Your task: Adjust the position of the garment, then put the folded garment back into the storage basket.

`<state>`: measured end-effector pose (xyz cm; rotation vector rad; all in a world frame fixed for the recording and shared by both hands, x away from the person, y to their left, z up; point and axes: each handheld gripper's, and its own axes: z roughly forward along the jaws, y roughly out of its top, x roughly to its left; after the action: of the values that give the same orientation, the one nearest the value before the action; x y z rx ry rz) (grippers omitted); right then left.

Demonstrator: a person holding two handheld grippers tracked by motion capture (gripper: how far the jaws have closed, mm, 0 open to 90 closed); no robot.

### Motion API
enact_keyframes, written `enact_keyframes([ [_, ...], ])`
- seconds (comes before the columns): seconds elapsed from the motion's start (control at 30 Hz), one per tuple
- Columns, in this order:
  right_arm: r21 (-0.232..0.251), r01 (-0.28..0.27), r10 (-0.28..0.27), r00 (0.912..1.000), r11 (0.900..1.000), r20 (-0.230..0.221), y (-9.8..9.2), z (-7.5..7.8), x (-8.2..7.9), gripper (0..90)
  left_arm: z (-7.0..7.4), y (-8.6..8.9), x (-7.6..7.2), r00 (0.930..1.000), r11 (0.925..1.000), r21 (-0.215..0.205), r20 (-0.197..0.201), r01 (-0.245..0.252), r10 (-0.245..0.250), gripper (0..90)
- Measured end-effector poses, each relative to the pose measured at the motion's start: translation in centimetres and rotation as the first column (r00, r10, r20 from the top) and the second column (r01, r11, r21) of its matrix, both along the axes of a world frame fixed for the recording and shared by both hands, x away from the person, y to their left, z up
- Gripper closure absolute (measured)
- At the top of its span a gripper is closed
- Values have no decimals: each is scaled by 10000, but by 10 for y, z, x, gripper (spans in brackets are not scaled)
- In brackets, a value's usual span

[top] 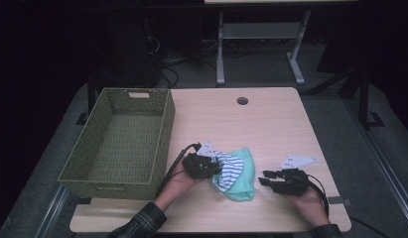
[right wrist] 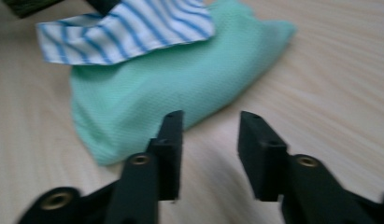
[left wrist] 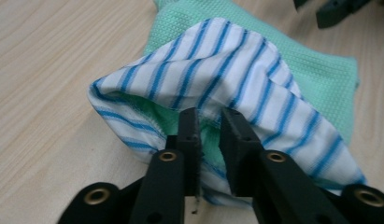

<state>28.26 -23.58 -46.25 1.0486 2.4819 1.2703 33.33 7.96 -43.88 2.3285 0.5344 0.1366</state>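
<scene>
Nearest the person's edge of the counter (top: 271, 109), 2 forearms are coming in, each hand carrying 1 tool. Right tool (top: 271, 180): jaws standing apart with nothing between them, hovering just beside the cloths. Left tool (top: 211, 170): jaws sitting at the hem of the striped cloth (left wrist: 217, 79), a narrow gap showing between them; whether the pads are pinching the fabric cannot be told. Striped cloth: white with blue stripes, bunched and partly lifted, lying over the green cloth (right wrist: 171, 84). Green cloth: mint, waffle-textured, folded into a soft bundle, resting flat near the counter's front. Farther left, 1 green woven basket (top: 162, 144) is sitting with no cloth inside. Judgement: neither cloth is stowed yet; transfer to the basket likely remaining.
</scene>
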Motion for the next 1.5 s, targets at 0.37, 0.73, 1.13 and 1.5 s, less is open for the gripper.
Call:
enact_keyframes([
  [0.37, -1227, 1543, -1495, 9876, 9804, 477, -25, -15, 0, 145, 21, -9, -4, 9956, 9950, 365, 11, 933, -934, 437],
  [0.73, -1406, 1498, -1443, 9884, 9787, 482, -24, -20, 1, 129, 27, -26, 4, 9782, 9741, 959, 167, 2046, -2071, 205],
  [1.13, -1405, 1534, -1479, 9878, 9781, 486, -24, -20, 2, 133, 3, -47, 14, 9528, 9302, 2097, -298, 3014, -3020, 137],
  [1.5, -1410, 1532, -1477, 9878, 9781, 487, -24, -20, 2, 132, -11, -52, 12, 9515, 9167, 2600, -308, 3034, -3061, 124],
])
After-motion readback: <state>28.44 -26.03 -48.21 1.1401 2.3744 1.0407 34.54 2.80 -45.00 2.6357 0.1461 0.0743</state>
